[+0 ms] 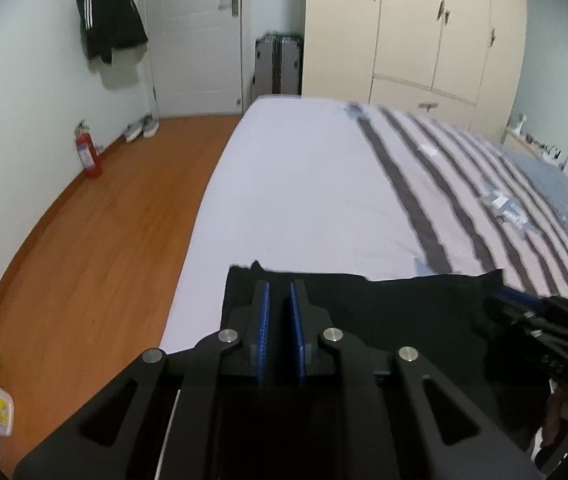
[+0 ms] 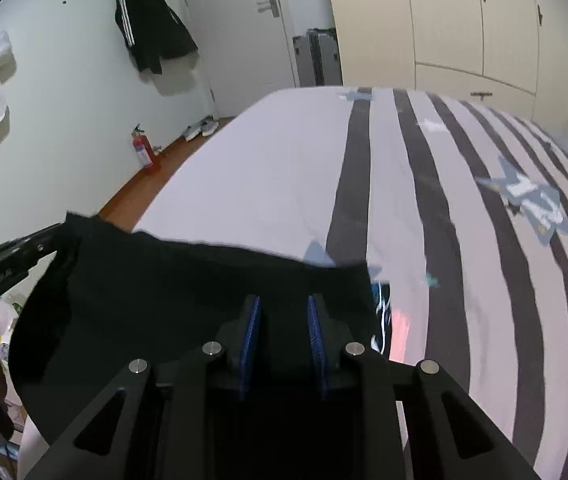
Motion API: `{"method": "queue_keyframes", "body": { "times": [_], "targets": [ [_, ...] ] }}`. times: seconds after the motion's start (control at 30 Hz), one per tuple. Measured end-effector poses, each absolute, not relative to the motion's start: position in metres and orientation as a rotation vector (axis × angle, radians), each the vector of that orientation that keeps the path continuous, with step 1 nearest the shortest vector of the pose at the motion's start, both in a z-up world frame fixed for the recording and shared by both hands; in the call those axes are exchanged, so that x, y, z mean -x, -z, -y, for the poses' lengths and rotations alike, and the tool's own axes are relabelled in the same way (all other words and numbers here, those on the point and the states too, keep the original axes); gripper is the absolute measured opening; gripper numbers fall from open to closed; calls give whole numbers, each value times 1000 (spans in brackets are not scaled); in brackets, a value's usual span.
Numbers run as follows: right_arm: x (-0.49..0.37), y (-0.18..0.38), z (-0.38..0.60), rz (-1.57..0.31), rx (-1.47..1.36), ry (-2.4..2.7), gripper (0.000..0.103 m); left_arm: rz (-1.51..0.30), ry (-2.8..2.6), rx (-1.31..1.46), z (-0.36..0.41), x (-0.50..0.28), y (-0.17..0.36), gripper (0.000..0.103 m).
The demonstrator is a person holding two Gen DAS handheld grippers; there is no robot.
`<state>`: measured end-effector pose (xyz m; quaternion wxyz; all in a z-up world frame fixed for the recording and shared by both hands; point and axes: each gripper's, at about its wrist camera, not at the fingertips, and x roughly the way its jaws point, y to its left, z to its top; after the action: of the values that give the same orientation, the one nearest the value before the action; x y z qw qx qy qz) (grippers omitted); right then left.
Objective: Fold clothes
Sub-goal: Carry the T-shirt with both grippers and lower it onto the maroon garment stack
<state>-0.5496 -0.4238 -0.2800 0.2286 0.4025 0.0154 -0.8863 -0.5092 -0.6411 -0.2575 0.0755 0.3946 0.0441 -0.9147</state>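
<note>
A black garment (image 1: 384,308) hangs stretched between my two grippers over the near end of the bed (image 1: 304,184). Its top edge runs roughly level above the white sheet. My left gripper (image 1: 280,286) has its blue pads close together on the cloth near the left corner. In the right wrist view it comes in from the left edge (image 2: 62,236) at that corner. My right gripper (image 2: 284,300) has the black garment (image 2: 184,280) between its pads near the right corner. From the left wrist view its tip (image 1: 502,294) meets the cloth's right corner.
A grey-striped cover (image 1: 464,184) with pale printed patches spans the bed's right side. Something pink (image 2: 400,332) shows beside the garment. Wooden floor (image 1: 84,260) lies to the left, with a red fire extinguisher (image 1: 89,156) and shoes (image 1: 142,128). A cream wardrobe (image 1: 424,32) stands behind.
</note>
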Motion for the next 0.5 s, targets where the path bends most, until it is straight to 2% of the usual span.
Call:
{"method": "queue_keyframes", "body": {
  "times": [0.1,0.2,0.27,0.5],
  "targets": [
    [562,283,428,-36,-1145,2457,21,-143,2705,-1242,653,522,281,10],
    [571,295,426,-26,-1212,2458,21,-251,2711,-1214,663,522,289,11],
    [574,303,424,-34,-1222,2459,17,-285,2716,-1201,663,519,290,11],
    [575,292,410,32,-1165,2479,18,-301,2750,-1109,664,496,262,10]
  ]
}}
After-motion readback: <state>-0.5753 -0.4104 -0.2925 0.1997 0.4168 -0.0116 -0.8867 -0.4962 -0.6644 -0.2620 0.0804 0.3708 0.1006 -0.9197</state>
